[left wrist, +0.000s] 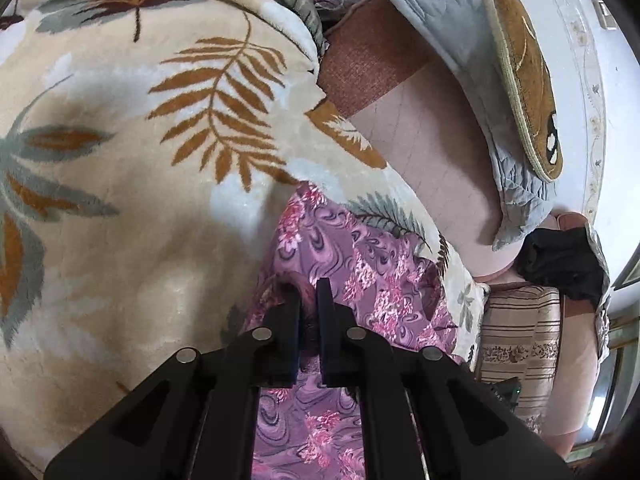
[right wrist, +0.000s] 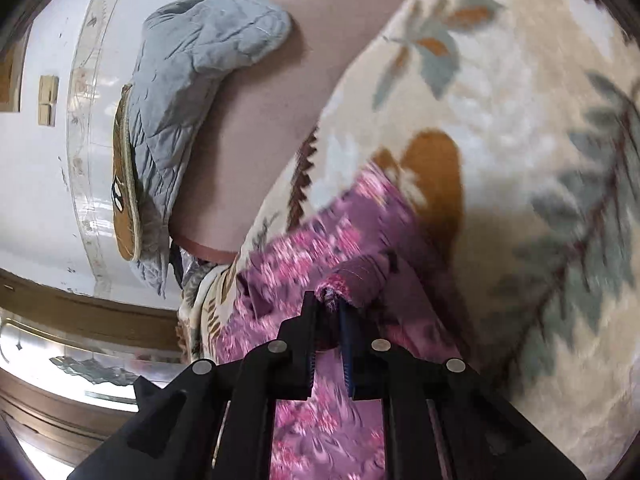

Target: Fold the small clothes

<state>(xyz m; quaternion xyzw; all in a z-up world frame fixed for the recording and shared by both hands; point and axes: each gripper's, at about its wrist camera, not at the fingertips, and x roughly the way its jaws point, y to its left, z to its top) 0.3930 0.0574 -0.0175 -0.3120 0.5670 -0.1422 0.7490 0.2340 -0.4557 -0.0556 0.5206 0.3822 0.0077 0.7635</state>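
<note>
Cream plush, printed with rust and grey-green fronds, fills most of both wrist views: the blanket [left wrist: 140, 160] is our work surface, and it runs from 12 o'clock round to 9 in the left view. On it, from the centre down to 6 o'clock, lies the small garment [left wrist: 352, 256], purple with pink flowers, and we have it by two points. The left gripper [left wrist: 308, 292] is nearly closed, its jaws a narrow slot apart with dark cloth between them, so we judge it to be pinching an edge. The right gripper [right wrist: 328, 300] is closed on a bunched hem of the same garment [right wrist: 360, 276], which bulges from the tips at 12 o'clock of the claw; that view is smeared, so we cannot tell how much fabric it holds. To do this fold well, we think both pinches should travel together, level and taut, so the edge lands square on the layer below, without dragging the soft blanket into ridges. A grey quilted pad [right wrist: 188, 64] lies well apart at 10 o'clock in the right view, on a bare pink sheet [right wrist: 260, 128].
</note>
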